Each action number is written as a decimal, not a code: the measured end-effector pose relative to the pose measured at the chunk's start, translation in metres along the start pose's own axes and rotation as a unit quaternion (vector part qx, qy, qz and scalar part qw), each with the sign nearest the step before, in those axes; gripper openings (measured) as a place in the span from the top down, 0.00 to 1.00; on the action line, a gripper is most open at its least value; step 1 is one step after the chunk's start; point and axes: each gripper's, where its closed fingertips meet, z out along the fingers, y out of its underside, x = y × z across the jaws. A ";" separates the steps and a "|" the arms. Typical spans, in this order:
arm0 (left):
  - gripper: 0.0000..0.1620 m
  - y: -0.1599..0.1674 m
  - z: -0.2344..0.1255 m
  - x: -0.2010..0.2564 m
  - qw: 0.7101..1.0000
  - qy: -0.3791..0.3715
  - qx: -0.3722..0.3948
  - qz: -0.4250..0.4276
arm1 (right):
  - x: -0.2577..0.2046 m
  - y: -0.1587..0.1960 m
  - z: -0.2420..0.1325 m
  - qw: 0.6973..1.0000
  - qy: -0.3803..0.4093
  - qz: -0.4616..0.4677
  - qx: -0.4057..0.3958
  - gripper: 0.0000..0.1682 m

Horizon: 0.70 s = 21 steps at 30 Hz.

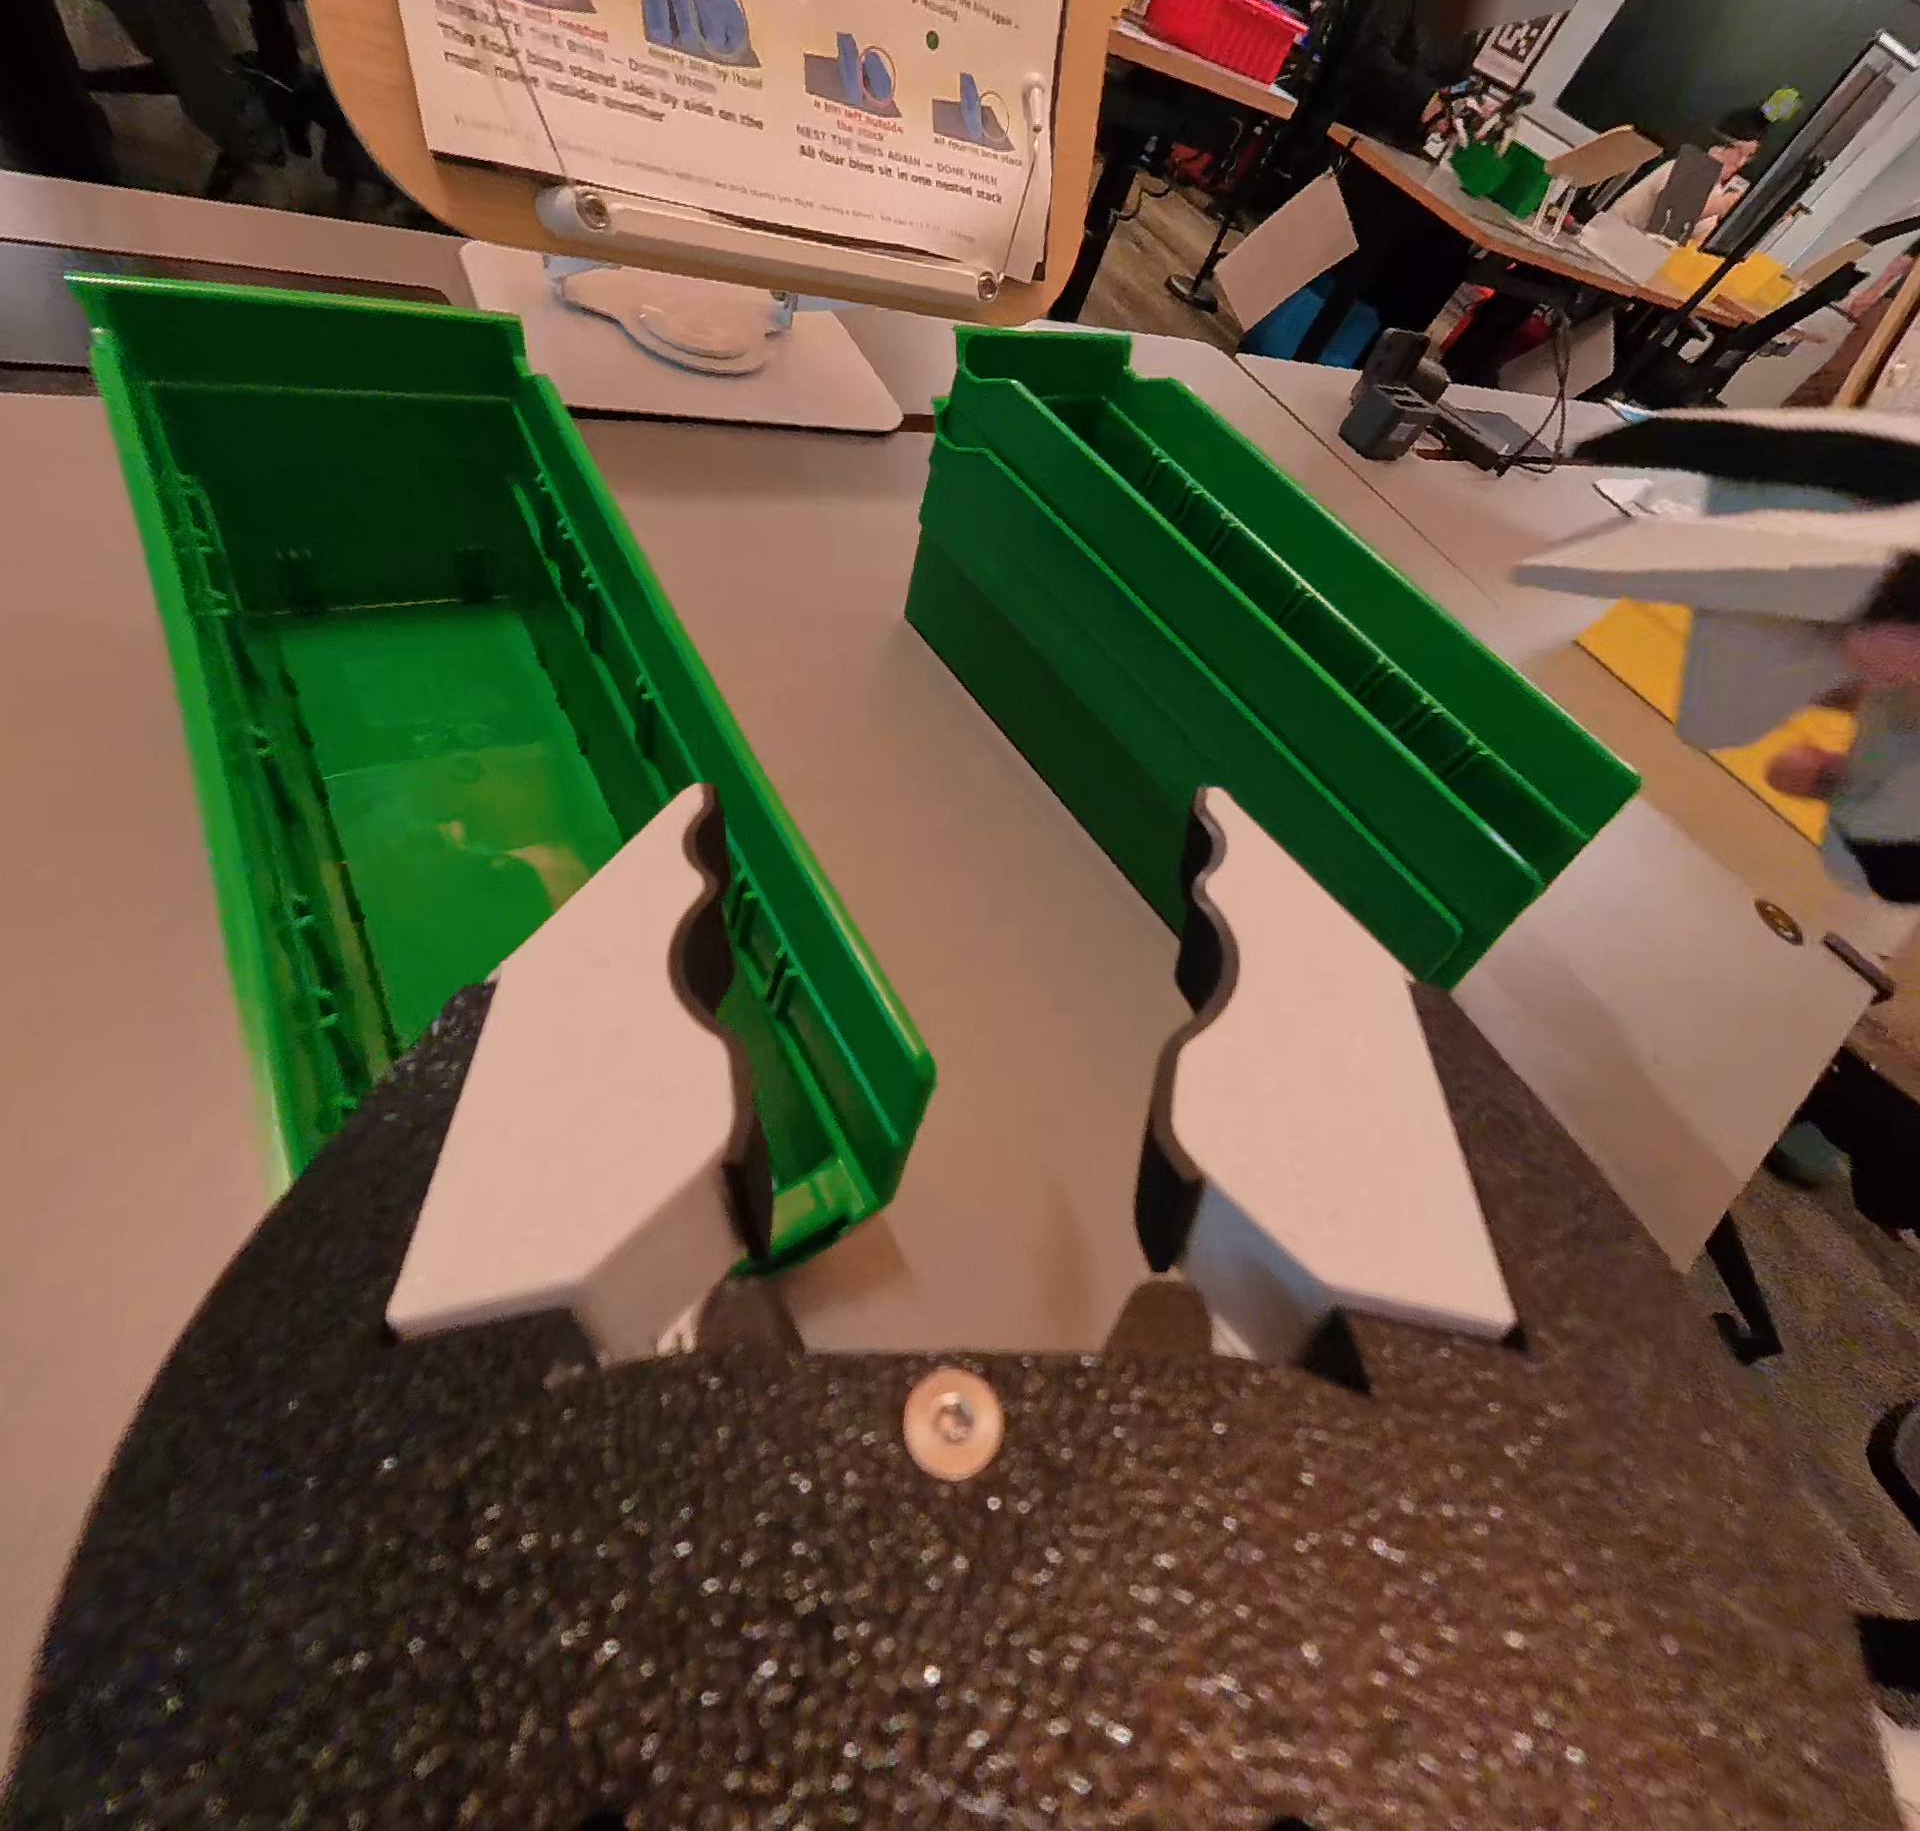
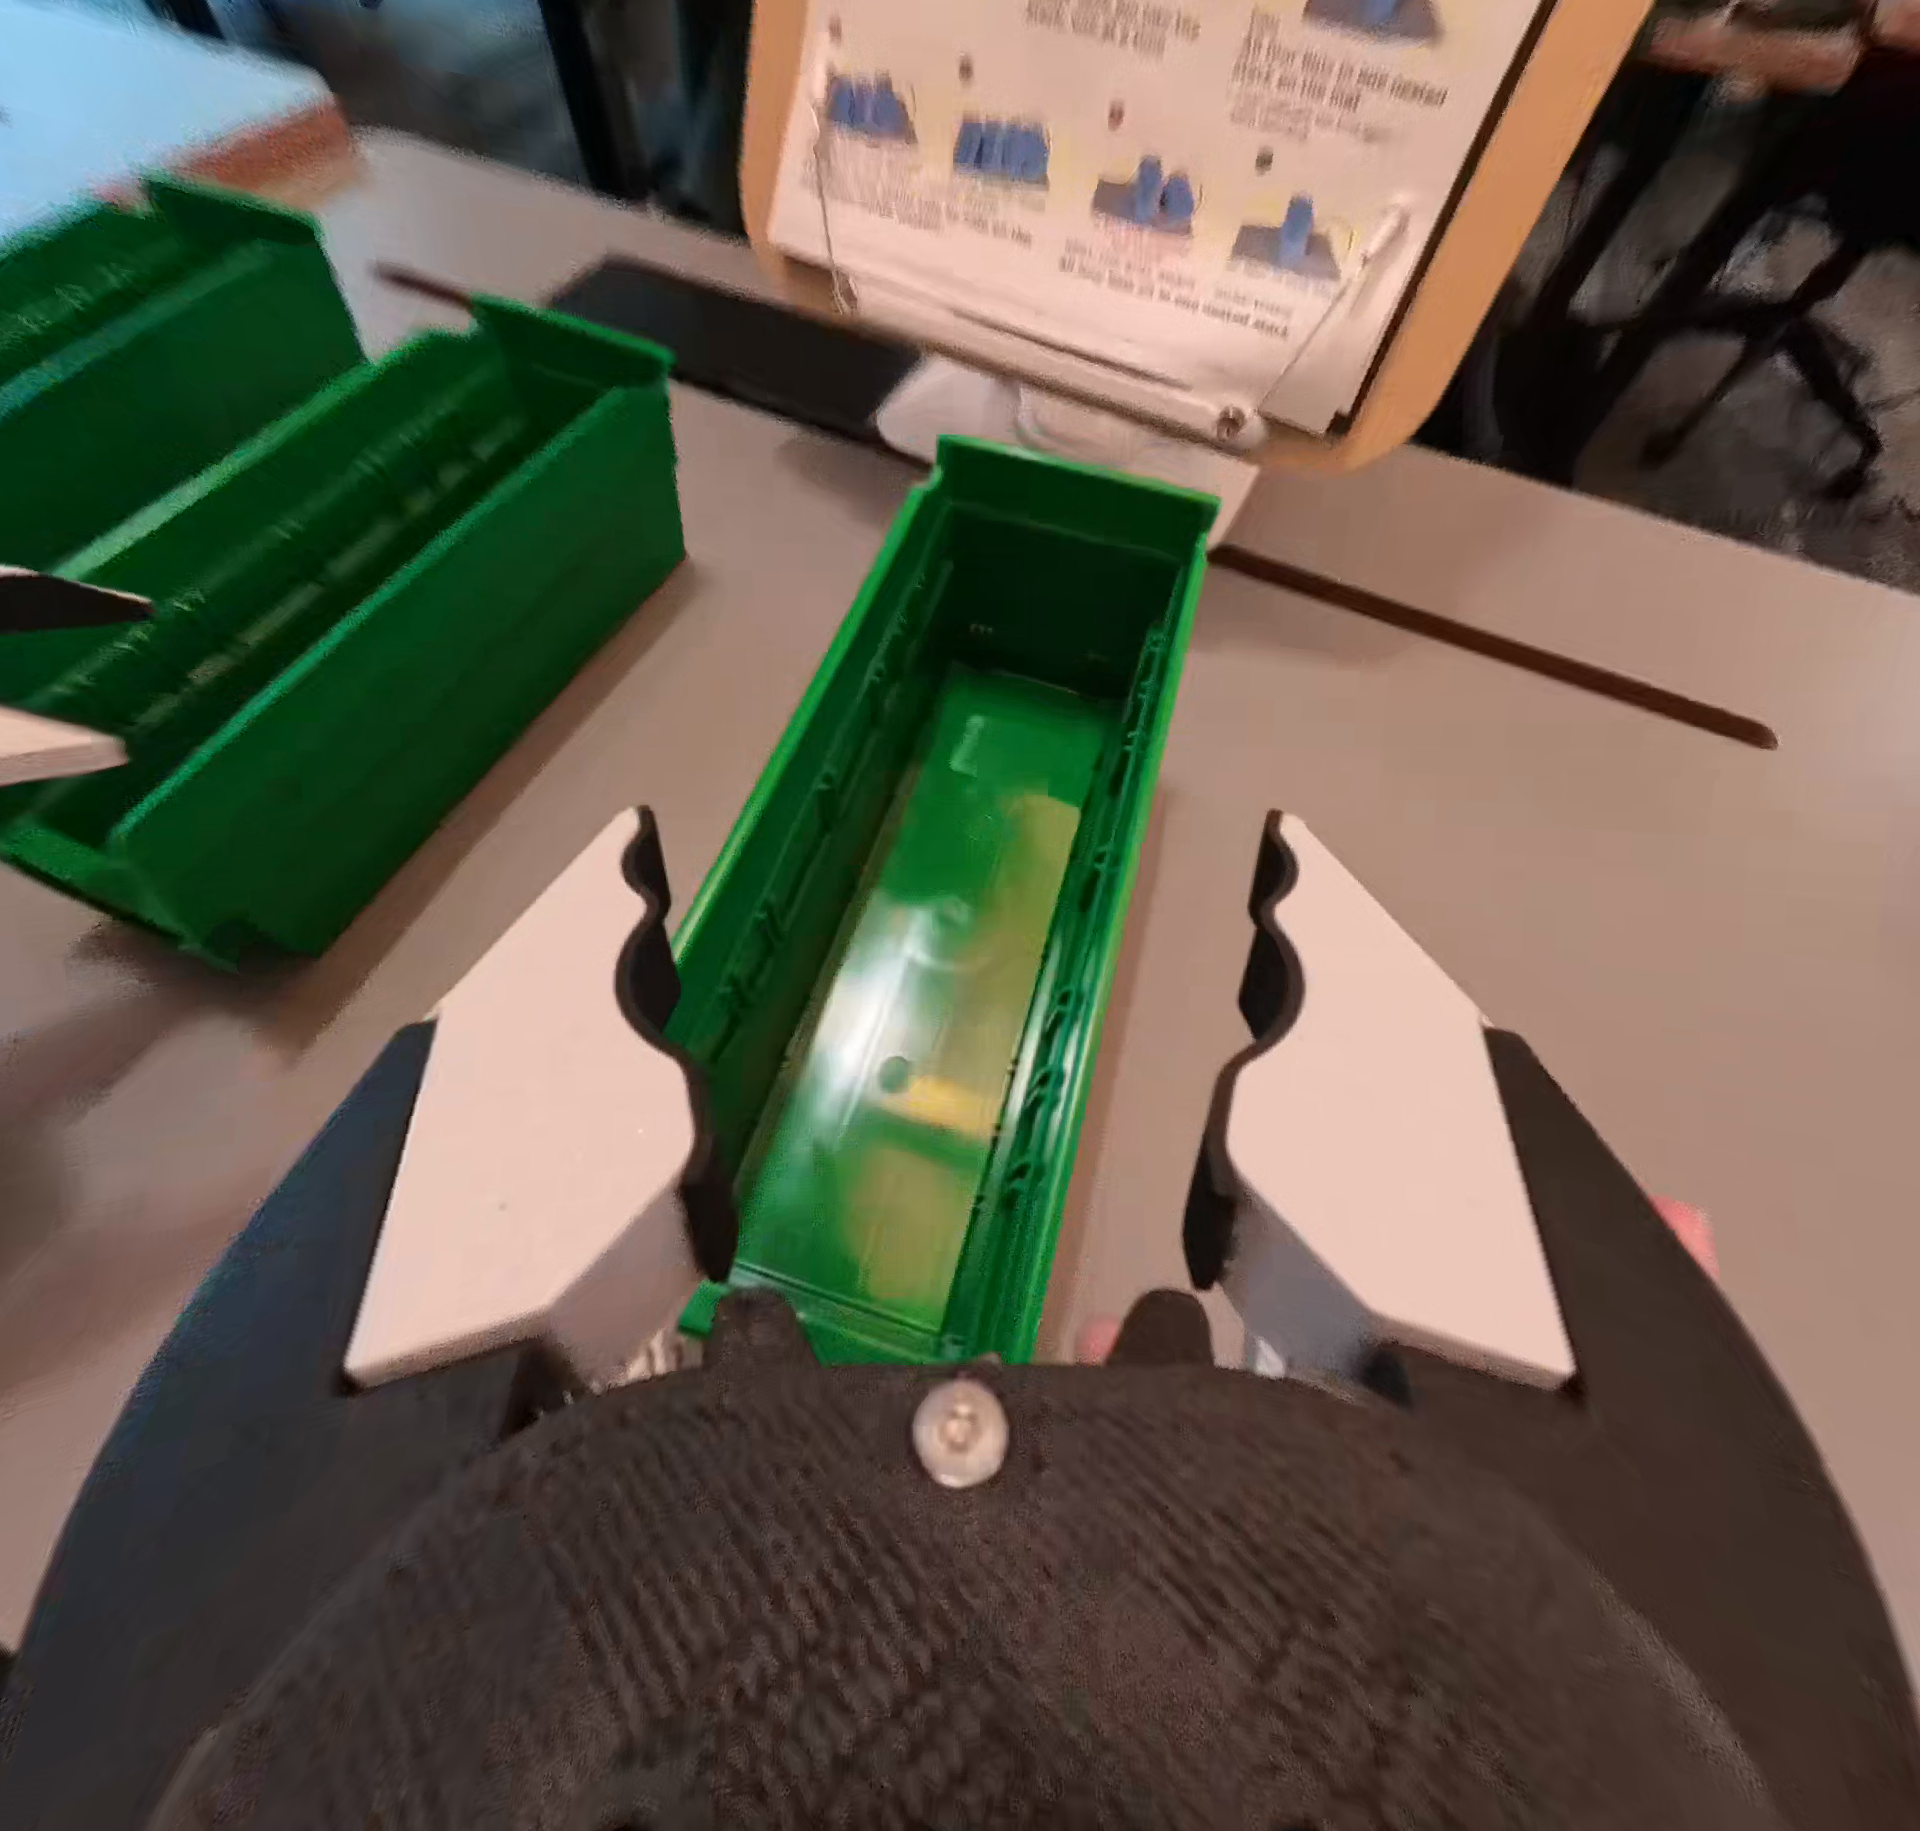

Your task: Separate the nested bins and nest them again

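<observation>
A single green bin (image 1: 416, 701) lies open-side up on the grey table (image 1: 987, 659), on the left. My left gripper (image 1: 956, 796) is open and empty; its left finger hangs over this bin's right wall, near the front end. To the right stands a green stack (image 1: 1226, 638) with stepped rims, one bin nested in another. My right gripper (image 2: 958, 825) is open and empty above the front end of that stack (image 2: 966, 898). The single bin (image 2: 364, 638) and another green bin (image 2: 156, 316) lie to its left. Each gripper also shows in the other's view: right (image 1: 1558, 514), left (image 2: 130, 678).
An instruction board (image 1: 727, 67) on a white stand (image 1: 675, 347) stands behind the bins, also seen in the right wrist view (image 2: 1143, 119). A black device with a cable (image 1: 1423, 420) lies at the back right. The table's edge (image 1: 1787, 1106) runs close on the right.
</observation>
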 end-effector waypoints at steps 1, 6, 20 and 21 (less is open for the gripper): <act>0.47 -0.001 0.001 0.003 1.000 0.005 -0.002 0.001 | 0.005 -0.003 0.011 1.000 0.011 -0.004 -0.026 0.31; 0.46 0.003 0.014 0.011 1.000 0.015 -0.022 0.007 | 0.004 0.010 0.062 0.988 0.005 0.028 -0.152 0.34; 0.45 0.007 0.024 0.017 0.998 0.042 -0.045 -0.009 | -0.008 0.046 0.098 0.936 -0.011 0.046 -0.348 0.40; 0.45 0.008 0.024 0.015 0.998 0.043 -0.046 -0.012 | -0.008 0.048 0.098 0.933 -0.010 0.043 -0.358 0.39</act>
